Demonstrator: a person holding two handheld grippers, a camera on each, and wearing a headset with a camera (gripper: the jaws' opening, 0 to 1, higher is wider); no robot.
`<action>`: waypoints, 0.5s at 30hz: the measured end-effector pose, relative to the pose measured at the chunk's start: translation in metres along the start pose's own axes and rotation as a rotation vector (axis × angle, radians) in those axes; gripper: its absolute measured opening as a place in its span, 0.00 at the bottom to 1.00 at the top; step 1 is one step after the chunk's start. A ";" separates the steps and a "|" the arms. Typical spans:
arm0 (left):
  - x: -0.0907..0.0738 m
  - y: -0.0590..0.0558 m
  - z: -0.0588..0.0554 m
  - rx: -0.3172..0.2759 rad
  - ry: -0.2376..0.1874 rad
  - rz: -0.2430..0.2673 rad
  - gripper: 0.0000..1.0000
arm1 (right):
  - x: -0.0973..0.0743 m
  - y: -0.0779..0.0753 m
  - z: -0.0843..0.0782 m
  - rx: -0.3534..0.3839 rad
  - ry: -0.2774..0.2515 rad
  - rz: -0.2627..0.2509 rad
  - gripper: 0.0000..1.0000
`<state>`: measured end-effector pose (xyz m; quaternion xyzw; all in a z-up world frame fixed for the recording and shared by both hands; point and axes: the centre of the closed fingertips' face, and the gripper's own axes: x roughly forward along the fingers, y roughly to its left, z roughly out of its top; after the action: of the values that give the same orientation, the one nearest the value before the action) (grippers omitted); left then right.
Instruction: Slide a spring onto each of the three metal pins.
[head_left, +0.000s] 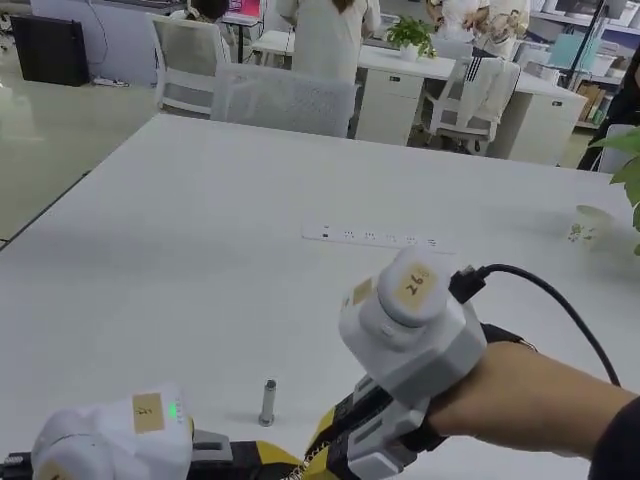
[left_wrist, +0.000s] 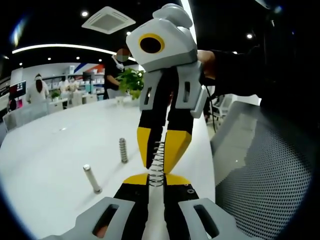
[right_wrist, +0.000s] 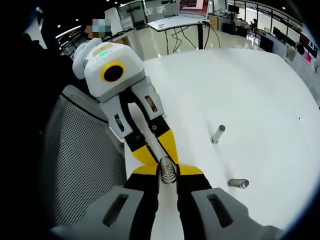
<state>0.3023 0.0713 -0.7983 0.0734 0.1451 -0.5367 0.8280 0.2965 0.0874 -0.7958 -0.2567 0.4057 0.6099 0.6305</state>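
Spring (left_wrist: 157, 160), axis along jaws, clamped tip to tip by left gripper (left_wrist: 156, 181) and right gripper (right_wrist: 169, 171); bare upright pin (left_wrist: 92, 179) stands left of left gripper.

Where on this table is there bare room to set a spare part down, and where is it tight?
Widest bare patch: the table between the power strip and the upright pin, running to the left edge. Also bare between the strip and the cup. Crowded at the near edge, where the left tool and right tool meet on the spring.
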 end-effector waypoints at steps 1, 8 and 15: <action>0.000 0.000 0.000 0.000 0.000 0.001 0.02 | 0.000 0.000 0.000 0.004 -0.001 0.001 0.10; 0.000 0.002 0.001 -0.004 -0.008 0.008 0.02 | -0.001 -0.001 0.001 0.057 -0.007 0.004 0.09; 0.001 0.002 0.002 0.003 -0.013 0.009 0.03 | -0.001 0.000 0.003 0.040 0.012 -0.009 0.08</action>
<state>0.3050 0.0710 -0.7968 0.0715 0.1386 -0.5337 0.8312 0.2969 0.0896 -0.7936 -0.2494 0.4207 0.5973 0.6357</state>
